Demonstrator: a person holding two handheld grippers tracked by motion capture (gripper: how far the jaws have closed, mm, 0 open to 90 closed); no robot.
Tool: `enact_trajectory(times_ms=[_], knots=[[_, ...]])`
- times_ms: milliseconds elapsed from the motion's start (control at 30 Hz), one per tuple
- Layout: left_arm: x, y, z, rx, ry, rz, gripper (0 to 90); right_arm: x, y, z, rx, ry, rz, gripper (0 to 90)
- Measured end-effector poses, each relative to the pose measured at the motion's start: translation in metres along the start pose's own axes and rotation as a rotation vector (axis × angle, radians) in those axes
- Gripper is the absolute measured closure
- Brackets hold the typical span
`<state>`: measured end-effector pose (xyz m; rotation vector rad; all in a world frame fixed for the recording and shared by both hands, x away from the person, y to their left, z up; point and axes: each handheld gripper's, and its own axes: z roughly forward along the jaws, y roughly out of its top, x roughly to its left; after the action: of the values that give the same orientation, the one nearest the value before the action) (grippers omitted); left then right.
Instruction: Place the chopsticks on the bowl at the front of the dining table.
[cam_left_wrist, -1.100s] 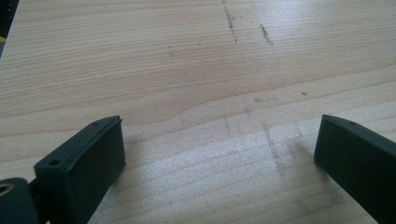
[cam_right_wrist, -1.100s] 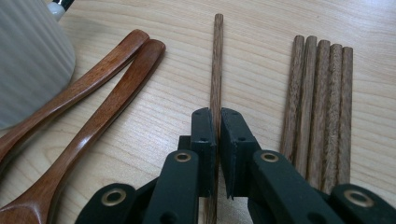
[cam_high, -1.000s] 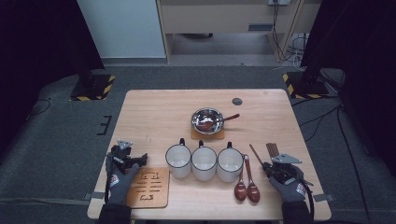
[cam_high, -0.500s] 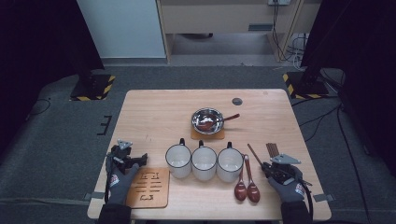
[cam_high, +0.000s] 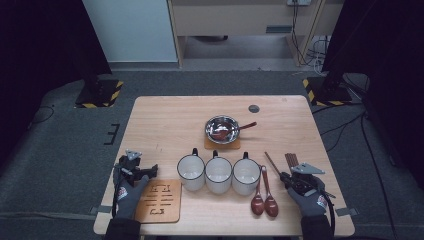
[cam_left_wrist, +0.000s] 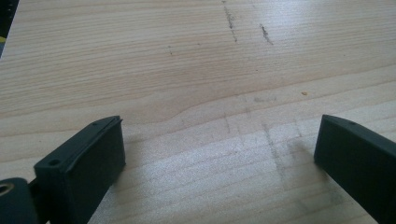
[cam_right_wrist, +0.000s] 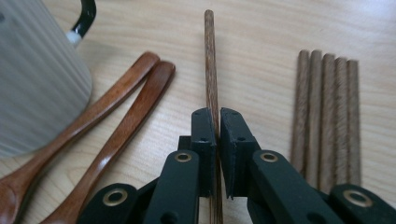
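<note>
Across the pale desk, right tongs are pinching one chopstick at five o'clock, needing a level lift, while left tongs are gaping wide, empty.

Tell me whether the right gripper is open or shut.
Shut: the right gripper has its fingers clamped on a single chopstick.

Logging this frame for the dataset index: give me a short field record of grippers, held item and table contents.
right gripper: shut on a single chopstick, jaws clamped on its shaft
left gripper: open, nothing between the jaws, over bare table
loose chopsticks: bundle of five, lying side by side right of the held one
wooden spoons: two, flat beside the mugs
mugs: three white, in a row
metal bowl: on a coaster, a spoon inside
wooden trivet: by the left hand
</note>
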<state>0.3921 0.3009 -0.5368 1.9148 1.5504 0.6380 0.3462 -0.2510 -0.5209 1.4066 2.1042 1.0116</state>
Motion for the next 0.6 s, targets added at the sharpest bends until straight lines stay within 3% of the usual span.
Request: enact_trajectory(times_ms=[600], knots=[[0.0,0.0,0.0,0.0,0.0,0.0,0.8,-0.009,0.04,-0.017,-0.103,-0.023,0.035,84.6]])
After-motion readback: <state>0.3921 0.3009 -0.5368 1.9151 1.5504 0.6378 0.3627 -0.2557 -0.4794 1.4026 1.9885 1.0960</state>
